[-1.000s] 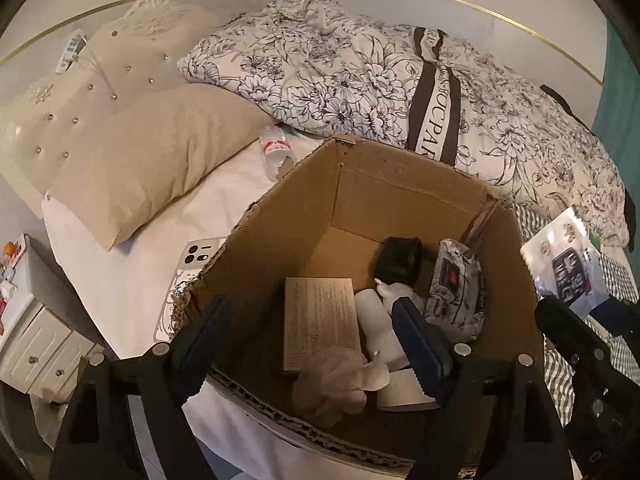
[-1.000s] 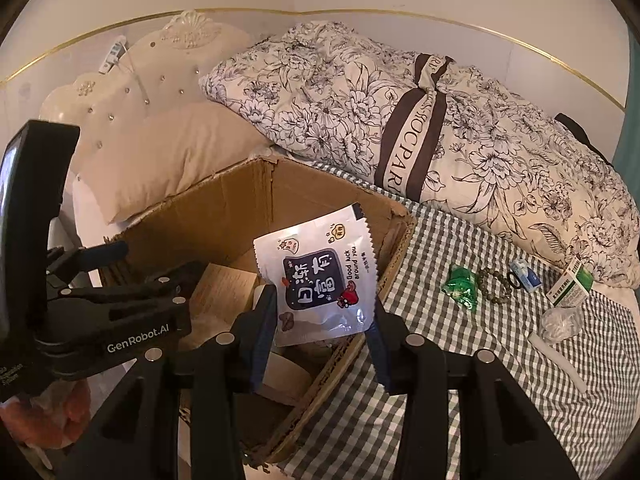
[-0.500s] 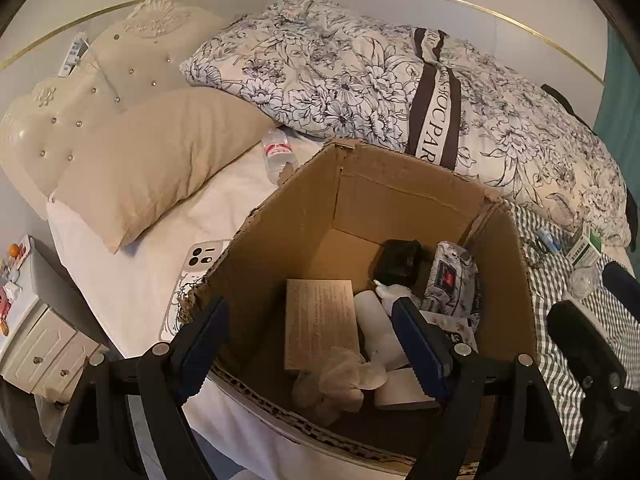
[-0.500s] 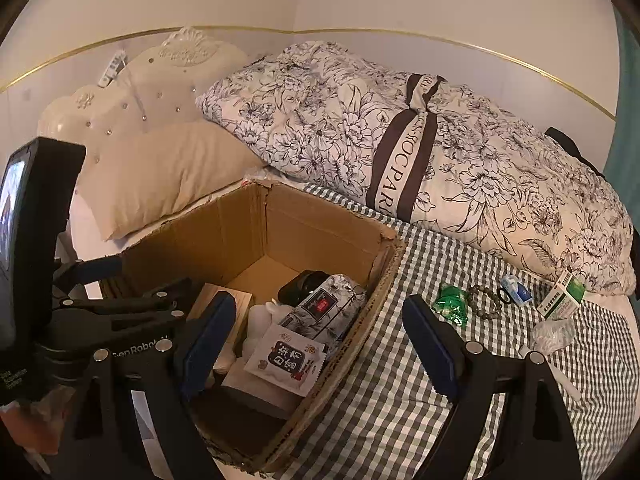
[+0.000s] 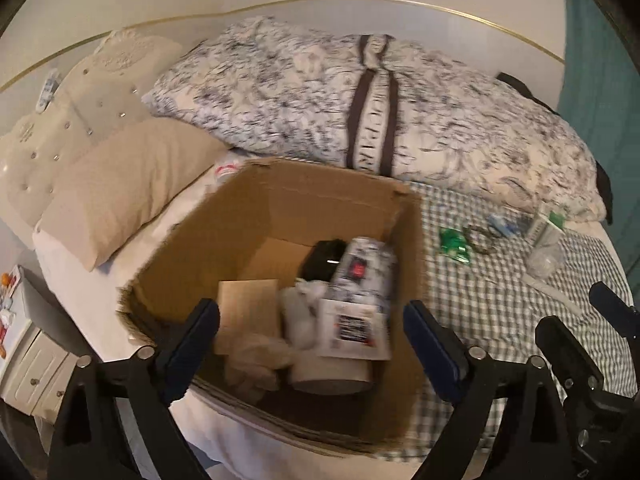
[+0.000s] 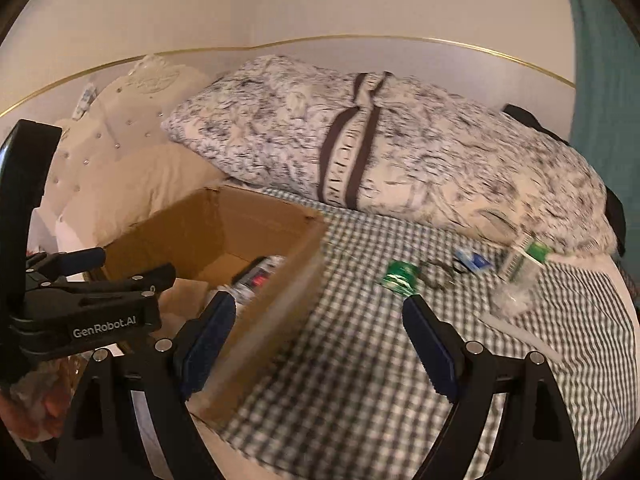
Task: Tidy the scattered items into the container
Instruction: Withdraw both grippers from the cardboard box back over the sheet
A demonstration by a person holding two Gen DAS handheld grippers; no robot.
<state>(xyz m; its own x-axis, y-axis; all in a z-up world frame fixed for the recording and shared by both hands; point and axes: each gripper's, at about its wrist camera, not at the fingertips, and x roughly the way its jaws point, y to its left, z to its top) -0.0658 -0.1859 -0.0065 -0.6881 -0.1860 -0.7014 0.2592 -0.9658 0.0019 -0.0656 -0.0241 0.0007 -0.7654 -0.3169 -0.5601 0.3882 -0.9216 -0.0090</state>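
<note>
A cream tufted headboard (image 5: pixel 72 108) fills the frame's upper left against a pale wall with gold trim (image 5: pixel 360 0). A teal curtain (image 5: pixel 600 80) hangs at right; a white drawer cabinet (image 5: pixel 28 364) sits lower left.

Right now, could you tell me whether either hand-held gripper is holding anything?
Nothing is held: the left hand-held gripper and right hand-held gripper both stand open and empty.

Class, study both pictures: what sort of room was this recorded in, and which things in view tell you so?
Most likely a bedroom. A tufted headboard, a beige pillow and a floral duvet lie on a bed; a cardboard box sits on it.
</note>
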